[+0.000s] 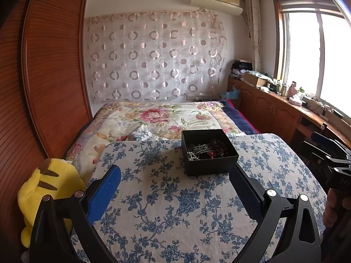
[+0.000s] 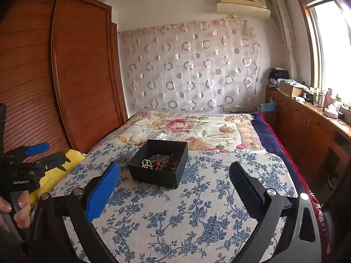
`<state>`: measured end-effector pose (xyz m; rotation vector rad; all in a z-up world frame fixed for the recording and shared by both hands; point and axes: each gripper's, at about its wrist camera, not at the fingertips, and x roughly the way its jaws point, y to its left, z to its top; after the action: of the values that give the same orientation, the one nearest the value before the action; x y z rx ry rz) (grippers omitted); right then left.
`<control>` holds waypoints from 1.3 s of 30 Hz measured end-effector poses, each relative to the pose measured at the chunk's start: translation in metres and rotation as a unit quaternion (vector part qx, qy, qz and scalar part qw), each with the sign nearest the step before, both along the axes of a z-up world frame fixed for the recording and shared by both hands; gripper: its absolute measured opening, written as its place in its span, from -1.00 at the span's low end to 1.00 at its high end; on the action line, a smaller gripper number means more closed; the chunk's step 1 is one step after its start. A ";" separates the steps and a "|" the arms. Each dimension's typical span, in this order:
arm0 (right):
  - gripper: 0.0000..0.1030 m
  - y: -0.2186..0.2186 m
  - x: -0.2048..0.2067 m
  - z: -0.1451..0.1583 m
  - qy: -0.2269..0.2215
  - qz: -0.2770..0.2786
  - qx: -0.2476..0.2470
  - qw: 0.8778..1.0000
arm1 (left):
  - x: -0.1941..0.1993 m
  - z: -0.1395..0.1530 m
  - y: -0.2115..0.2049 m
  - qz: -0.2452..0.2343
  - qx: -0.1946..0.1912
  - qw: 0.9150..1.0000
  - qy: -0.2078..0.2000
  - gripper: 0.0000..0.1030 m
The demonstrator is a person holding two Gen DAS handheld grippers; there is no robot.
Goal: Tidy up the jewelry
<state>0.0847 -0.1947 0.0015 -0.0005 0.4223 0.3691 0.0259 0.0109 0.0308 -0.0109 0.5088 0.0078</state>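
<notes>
The black box (image 1: 209, 152) sits on the blue-flowered cloth (image 1: 164, 197) over the bed, open at the top, with the jewelry (image 1: 206, 151) heaped inside: a pearl strand (image 2: 146, 164) at the near left corner, dark beads (image 1: 217, 145) toward the right, a red piece (image 2: 156, 165) between them and thin silver chains on top.

From the left claw (image 1: 175, 179), the box lies at about 1 o'clock, just past the fingertips and apart from them. This claw is spread wide and holds nothing.

From the right claw (image 2: 175, 175), the box lies at about 11 o'clock, near the blue left pad (image 2: 103, 191) but not touching it. This claw is also spread wide and empty.

A yellow plush (image 1: 43, 192) lies at 9 o'clock of the left claw, off the cloth's edge
</notes>
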 end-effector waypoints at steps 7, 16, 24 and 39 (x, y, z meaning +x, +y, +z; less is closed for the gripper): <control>0.95 0.002 0.002 -0.006 0.005 0.001 0.000 1.000 | 0.000 0.000 -0.001 0.000 0.001 1.000 -0.001 0.85; 0.95 0.002 0.003 -0.007 0.006 0.002 0.001 1.000 | 0.000 0.000 -0.001 -0.002 0.000 1.000 -0.002 0.85; 0.95 0.002 0.004 -0.006 0.006 0.002 0.002 1.000 | -0.001 0.000 -0.001 -0.002 -0.001 1.000 -0.001 0.85; 0.95 0.002 0.004 -0.006 0.006 0.002 0.002 1.000 | -0.001 0.002 -0.003 -0.003 -0.001 1.000 -0.004 0.85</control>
<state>0.0887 -0.1930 -0.0041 0.0045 0.4332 0.3742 0.0247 0.0080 0.0331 -0.0112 0.4998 0.0005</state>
